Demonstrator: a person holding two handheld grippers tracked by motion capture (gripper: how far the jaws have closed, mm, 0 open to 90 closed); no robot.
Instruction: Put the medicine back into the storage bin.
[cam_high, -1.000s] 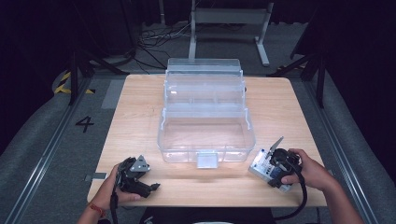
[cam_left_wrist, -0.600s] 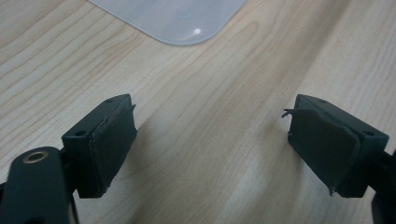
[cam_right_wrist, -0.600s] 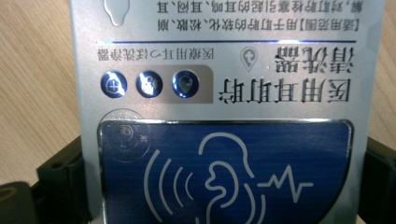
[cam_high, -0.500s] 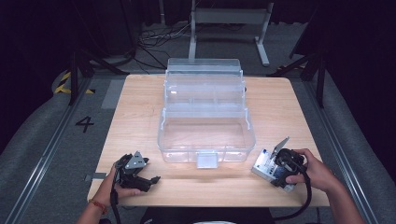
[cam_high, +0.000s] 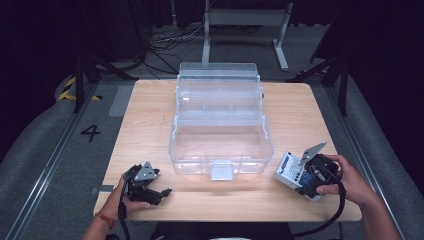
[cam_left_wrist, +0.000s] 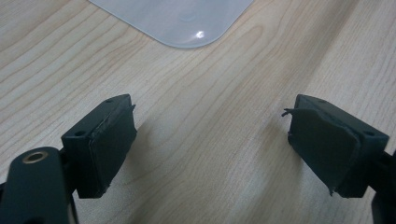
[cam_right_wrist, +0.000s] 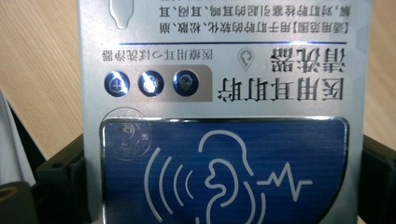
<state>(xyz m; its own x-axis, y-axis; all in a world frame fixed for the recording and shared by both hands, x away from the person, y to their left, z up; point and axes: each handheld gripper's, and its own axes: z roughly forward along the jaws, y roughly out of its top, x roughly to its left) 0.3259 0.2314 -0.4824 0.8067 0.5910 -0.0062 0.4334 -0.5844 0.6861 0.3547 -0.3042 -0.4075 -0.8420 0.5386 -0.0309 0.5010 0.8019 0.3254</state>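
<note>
A clear plastic case (cam_high: 222, 165) stands open in the middle of the wooden table (cam_high: 150, 115), its tiered lid folded back. To its right, my right gripper (cam_high: 294, 176) is shut on a small silver and blue carton (cam_high: 288, 169) with printed text and an ear symbol. Close up, the carton (cam_right_wrist: 219, 116) sits across the right gripper (cam_right_wrist: 219, 191), a black jaw at each side. My left gripper (cam_high: 162, 190) lies low near the table's front left, open. Only bare wood lies between the jaws of the left gripper (cam_left_wrist: 210, 149), with a corner of the case (cam_left_wrist: 177, 18) beyond.
A metal stand (cam_high: 245, 30) and cables (cam_high: 165, 42) lie on the floor beyond the table. A floor mark "4" (cam_high: 90, 132) sits at the left. Bare wood runs along the table's left, right and front sides.
The right gripper with the carton has drifted slightly right. The left gripper has shifted only a little and stays open.
</note>
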